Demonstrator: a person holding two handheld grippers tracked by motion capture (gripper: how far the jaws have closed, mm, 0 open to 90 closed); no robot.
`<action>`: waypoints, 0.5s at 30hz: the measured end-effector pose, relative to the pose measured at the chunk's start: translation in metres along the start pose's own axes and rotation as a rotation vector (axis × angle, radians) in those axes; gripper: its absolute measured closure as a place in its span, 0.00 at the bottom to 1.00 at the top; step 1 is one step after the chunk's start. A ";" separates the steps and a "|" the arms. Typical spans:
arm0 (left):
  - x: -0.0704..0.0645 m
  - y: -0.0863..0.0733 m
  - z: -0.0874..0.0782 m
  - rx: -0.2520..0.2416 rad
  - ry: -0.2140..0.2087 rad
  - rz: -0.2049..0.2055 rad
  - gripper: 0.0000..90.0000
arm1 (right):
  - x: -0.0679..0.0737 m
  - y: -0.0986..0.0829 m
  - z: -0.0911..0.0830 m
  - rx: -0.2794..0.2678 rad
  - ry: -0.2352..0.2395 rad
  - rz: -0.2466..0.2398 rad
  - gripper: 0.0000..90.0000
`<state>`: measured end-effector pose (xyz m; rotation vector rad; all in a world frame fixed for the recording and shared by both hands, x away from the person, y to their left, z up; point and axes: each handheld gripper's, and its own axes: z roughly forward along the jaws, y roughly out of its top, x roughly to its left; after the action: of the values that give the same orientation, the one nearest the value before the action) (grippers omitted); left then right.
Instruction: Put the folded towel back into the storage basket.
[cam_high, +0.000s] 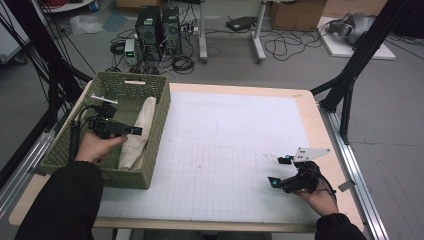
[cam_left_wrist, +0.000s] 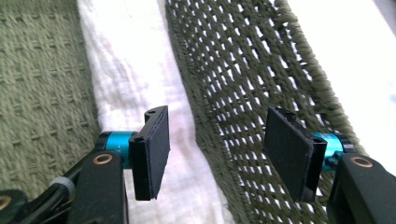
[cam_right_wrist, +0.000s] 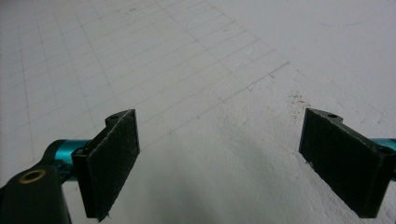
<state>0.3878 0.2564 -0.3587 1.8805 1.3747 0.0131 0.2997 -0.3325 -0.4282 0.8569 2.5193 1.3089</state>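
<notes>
A green woven basket (cam_high: 156, 107) stands on the table's left side. Inside it a rolled white cloth (cam_high: 139, 131) lies along the right wall. My left gripper (cam_high: 131, 131) hovers inside the basket just over the cloth, open, nothing between its jaws. In the left gripper view the cloth (cam_left_wrist: 128, 74) runs under the left pad (cam_left_wrist: 154, 151) and the basket wall (cam_left_wrist: 233, 93) passes between the jaws of the left gripper (cam_left_wrist: 224, 156). My right gripper (cam_high: 280, 171) stands open over the white grid mat (cam_high: 230, 150) at the front right; its right gripper view (cam_right_wrist: 233, 163) has bare mat (cam_right_wrist: 196, 84) between the pads.
The mat covers most of the wooden table (cam_high: 312, 107). Black frame struts (cam_high: 350, 75) rise at the right rear corner and at the left. Computers (cam_high: 159, 27), cables and boxes sit on the floor beyond the table's far edge.
</notes>
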 end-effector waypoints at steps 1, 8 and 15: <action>0.001 -0.001 -0.001 -0.006 -0.012 -0.005 0.45 | 0.000 0.000 0.000 0.000 -0.001 -0.004 0.13; 0.005 -0.003 -0.012 -0.074 -0.140 -0.062 0.45 | 0.001 0.001 0.000 0.005 0.000 -0.002 0.13; 0.009 -0.005 -0.022 -0.172 -0.276 -0.104 0.40 | 0.001 0.002 0.001 0.005 0.000 -0.002 0.13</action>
<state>0.3779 0.2766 -0.3500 1.6004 1.2376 -0.1691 0.3002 -0.3303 -0.4274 0.8552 2.5241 1.3021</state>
